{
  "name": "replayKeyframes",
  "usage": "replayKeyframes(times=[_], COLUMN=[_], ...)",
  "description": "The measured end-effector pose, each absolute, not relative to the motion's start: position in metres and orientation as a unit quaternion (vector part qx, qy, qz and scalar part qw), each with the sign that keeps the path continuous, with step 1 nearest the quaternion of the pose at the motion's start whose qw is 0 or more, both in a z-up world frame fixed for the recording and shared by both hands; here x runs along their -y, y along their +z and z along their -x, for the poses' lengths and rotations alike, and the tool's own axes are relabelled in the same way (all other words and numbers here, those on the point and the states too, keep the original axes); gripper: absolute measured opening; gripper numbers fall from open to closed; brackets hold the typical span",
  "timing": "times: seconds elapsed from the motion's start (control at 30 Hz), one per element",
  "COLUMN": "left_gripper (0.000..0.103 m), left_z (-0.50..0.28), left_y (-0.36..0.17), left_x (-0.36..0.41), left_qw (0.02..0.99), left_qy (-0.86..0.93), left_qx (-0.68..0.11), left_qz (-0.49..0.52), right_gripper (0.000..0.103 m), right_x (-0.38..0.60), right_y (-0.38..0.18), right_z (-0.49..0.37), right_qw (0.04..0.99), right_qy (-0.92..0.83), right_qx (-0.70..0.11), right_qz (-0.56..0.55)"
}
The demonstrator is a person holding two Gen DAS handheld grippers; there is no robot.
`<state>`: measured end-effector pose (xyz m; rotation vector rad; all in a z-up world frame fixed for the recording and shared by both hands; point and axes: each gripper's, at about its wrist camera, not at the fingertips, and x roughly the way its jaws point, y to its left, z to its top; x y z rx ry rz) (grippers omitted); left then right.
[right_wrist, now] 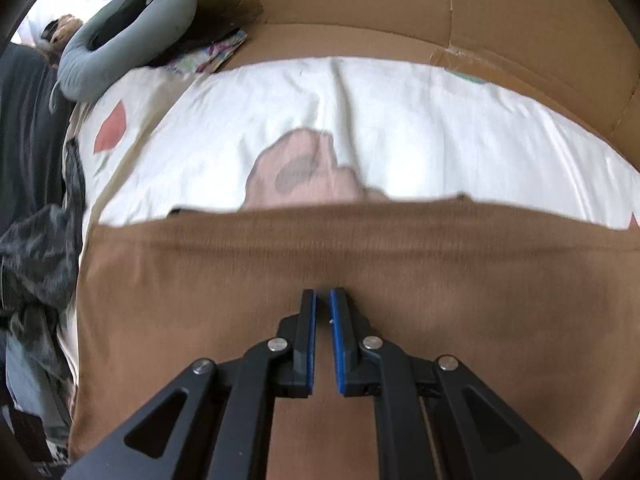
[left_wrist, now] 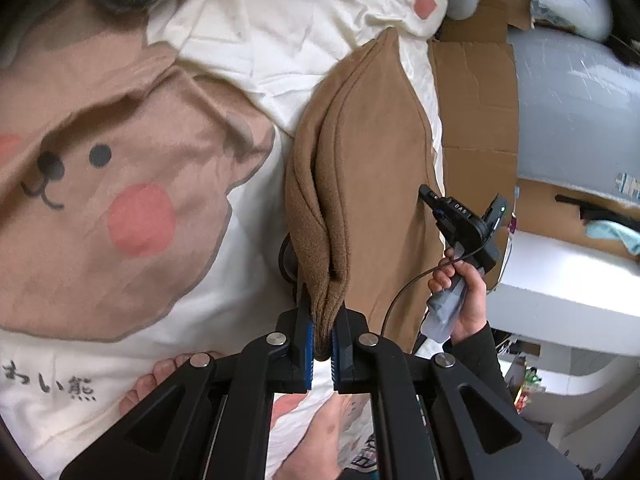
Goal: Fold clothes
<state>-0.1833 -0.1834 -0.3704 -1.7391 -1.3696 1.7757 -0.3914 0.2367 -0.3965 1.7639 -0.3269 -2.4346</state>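
Left wrist view looks down along its tool, close over the bed; right wrist view hovers low, facing cardboard. Both share the brown garment.

One brown garment, two hand-held grippers.

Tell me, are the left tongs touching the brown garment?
Touching. The left wrist view shows the left tongs shut on a bunched edge of the brown garment, cloth pinched between the blue pads.

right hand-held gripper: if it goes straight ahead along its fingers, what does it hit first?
Most likely the brown garment, which fills the view just past the right hand-held gripper. The white bear-print bedding lies beyond. Depth is unclear.
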Motion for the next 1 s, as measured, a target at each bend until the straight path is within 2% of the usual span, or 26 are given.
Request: replayKeyframes(times=[0.33, 0.83, 1.0], left_gripper=[0.005, 0.005, 0.005], left_z=[0.184, 0.204, 0.218], left_y=[-0.363, -0.329, -0.308], left_x=[0.180, 0.156, 0.142], left_qw=[0.160, 0.202, 0.226], left_qy=[0.624, 0.636, 0.637], left_qx=[0.474, 0.464, 0.458], left_qz=[0.599, 0.583, 0.578], right_gripper=[0.011, 0.018, 0.025], right_x=[-0.250, -0.255, -0.262], right_y=[-0.365, -0.322, -0.302], right_z=[0.403, 0.292, 0.255], right_qw=[0.076, 0.133, 0.149], right_qy=[-0.820, -0.815, -0.818], right_qx=[0.120, 0.106, 0.123], right_qz=[-0.555, -0.554, -0.541])
